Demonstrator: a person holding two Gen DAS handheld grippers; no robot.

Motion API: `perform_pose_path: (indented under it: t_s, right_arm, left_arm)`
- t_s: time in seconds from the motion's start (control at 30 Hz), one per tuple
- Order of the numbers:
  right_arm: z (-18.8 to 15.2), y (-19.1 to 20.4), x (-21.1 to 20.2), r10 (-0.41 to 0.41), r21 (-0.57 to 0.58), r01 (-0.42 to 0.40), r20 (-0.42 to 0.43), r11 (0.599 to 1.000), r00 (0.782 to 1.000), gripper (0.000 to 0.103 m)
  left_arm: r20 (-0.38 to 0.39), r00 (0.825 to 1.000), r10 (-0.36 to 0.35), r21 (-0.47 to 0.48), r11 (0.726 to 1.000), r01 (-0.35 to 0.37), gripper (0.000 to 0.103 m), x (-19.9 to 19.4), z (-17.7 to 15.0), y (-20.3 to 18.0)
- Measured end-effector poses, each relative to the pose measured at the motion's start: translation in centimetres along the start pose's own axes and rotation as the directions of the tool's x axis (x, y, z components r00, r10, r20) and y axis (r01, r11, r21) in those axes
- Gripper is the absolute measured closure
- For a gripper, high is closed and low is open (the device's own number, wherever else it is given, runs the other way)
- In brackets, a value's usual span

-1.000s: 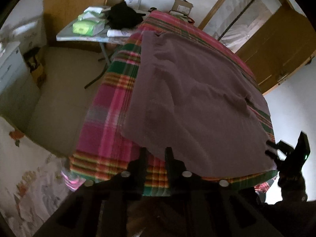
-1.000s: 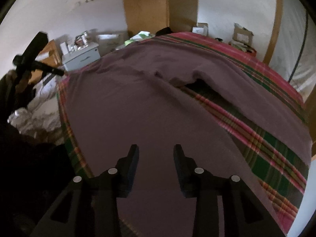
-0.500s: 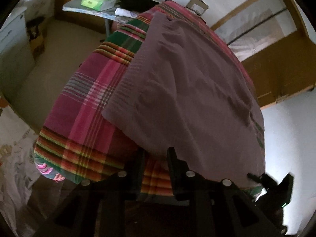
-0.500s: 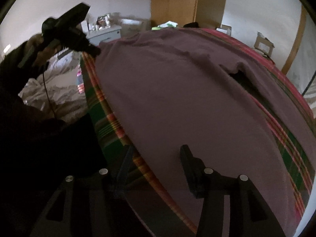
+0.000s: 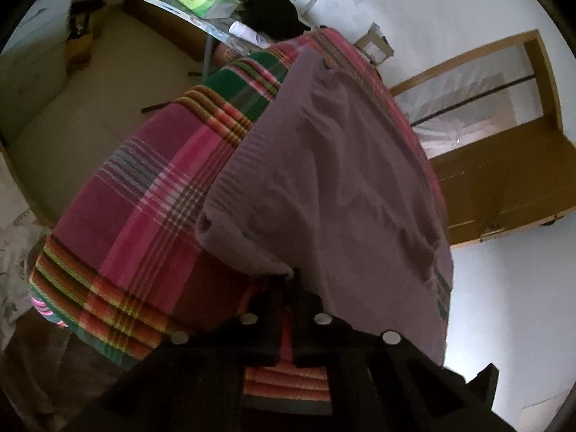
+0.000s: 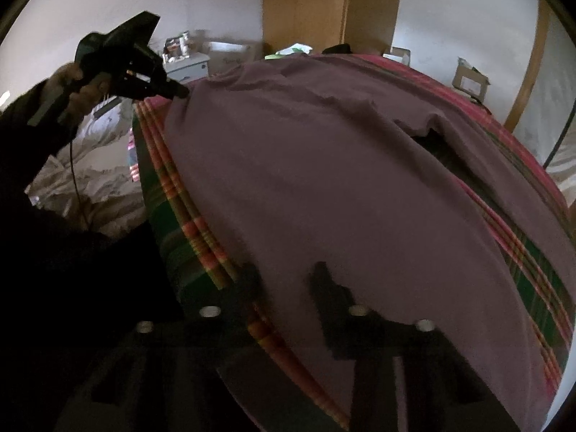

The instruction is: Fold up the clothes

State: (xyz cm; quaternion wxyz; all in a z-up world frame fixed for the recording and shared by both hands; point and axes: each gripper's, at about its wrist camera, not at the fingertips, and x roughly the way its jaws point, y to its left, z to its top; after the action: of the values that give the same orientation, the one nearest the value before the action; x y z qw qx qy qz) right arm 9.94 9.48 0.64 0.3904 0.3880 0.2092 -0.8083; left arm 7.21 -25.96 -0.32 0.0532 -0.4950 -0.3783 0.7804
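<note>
A mauve garment [image 5: 334,165] is seen spread nearly flat over the plaid bedcover [image 5: 144,216], filling the centre of both views; no completed fold is visible, so most of the folding is judged to be left, though one corner (lower centre of the left wrist frame) is already lifted and bunched. The left gripper [image 5: 288,280] is clamped on that hem corner, jaws drawn together on the cloth; it is also caught at upper left of the right wrist frame, gripped by a hand [image 6: 77,86]. The right gripper [image 6: 284,277] is held with jaws apart at the near hem, bottom centre, one finger on the bedcover and one over the garment, nothing pinched. Versus half a second earlier, the left jaws have closed on the hem, and the right gripper has been brought closer to the edge.
</note>
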Motion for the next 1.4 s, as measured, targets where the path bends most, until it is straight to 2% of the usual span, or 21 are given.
perform_pose_path:
  t_s: [0.03, 0.17, 0.4, 0.53, 0.7, 0.77, 0.83, 0.93, 1.0, 1.07, 1.23, 1.4]
  right_arm:
    - [0.1, 0.2, 0.0, -0.006, -0.003, 0.006, -0.002, 1.000, 1.000, 0.096]
    - [0.1, 1.0, -0.6, 0.007, -0.034, -0.007, -0.014, 0.999, 1.000, 0.100]
    - [-0.3, 1.4, -1.4, 0.065, -0.010, -0.065, -0.008, 0.998, 0.998, 0.100]
    - [-0.5, 1.7, -1.1, 0.091, -0.003, -0.091, -0.016, 0.996, 0.996, 0.100]
    - [-0.8, 1.3, -0.8, 0.120, 0.037, -0.120, -0.011, 0.992, 0.993, 0.100]
    - [-0.7, 0.9, -0.7, 0.125, 0.058, -0.124, -0.009, 0.991, 0.992, 0.099]
    - [-0.5, 0.6, -0.7, 0.129, 0.080, -0.128, -0.007, 0.989, 0.992, 0.090]
    - [-0.8, -0.1, -1.5, 0.115, 0.123, -0.116, 0.017, 0.986, 0.993, 0.085]
    - [-1.5, -0.9, -2.8, 0.100, 0.165, -0.106, 0.047, 0.981, 0.994, 0.078]
    - [-2.6, -2.4, -4.4, 0.067, 0.236, -0.087, 0.092, 0.968, 0.994, 0.076]
    - [-4.4, -6.0, -6.3, -0.016, 0.385, -0.033, 0.123, 0.922, 0.992, 0.074]
    - [-3.0, -6.7, -5.1, -0.066, 0.387, 0.022, 0.101, 0.922, 0.993, 0.073]
  left_arm:
    - [0.009, 1.000, -0.006, -0.005, 1.000, 0.006, 0.101, -0.2, 0.0, 0.1]
    - [0.042, 0.999, -0.009, -0.004, 1.000, 0.009, 0.101, -1.5, -0.8, 0.1]
    - [0.086, 0.996, 0.030, 0.000, 1.000, -0.031, 0.101, -3.1, -1.9, 1.1]
    - [0.060, 0.997, 0.051, -0.035, 0.998, -0.049, 0.101, -2.1, -2.1, 2.2]
    - [0.043, 0.996, 0.078, -0.021, 0.997, -0.077, 0.100, -1.3, -2.0, 2.5]
    - [0.031, 0.995, 0.090, -0.010, 0.996, -0.090, 0.100, -1.2, -1.9, 2.3]
    - [0.021, 0.995, 0.098, -0.003, 0.995, -0.098, 0.099, -1.5, -2.0, 2.2]
    - [0.029, 0.992, 0.123, -0.005, 0.992, -0.123, 0.099, -2.4, -2.3, 2.3]
    - [0.066, 0.986, 0.156, 0.022, 0.987, -0.158, 0.099, -3.3, -2.6, 1.8]
    - [0.108, 0.978, 0.177, 0.043, 0.982, -0.182, 0.099, -4.1, -2.7, 1.2]
    - [0.117, 0.984, 0.133, 0.062, 0.988, -0.141, 0.096, -3.8, -1.7, -0.6]
    - [0.074, 0.991, 0.114, 0.136, 0.983, -0.123, 0.096, -1.4, -1.2, -3.6]
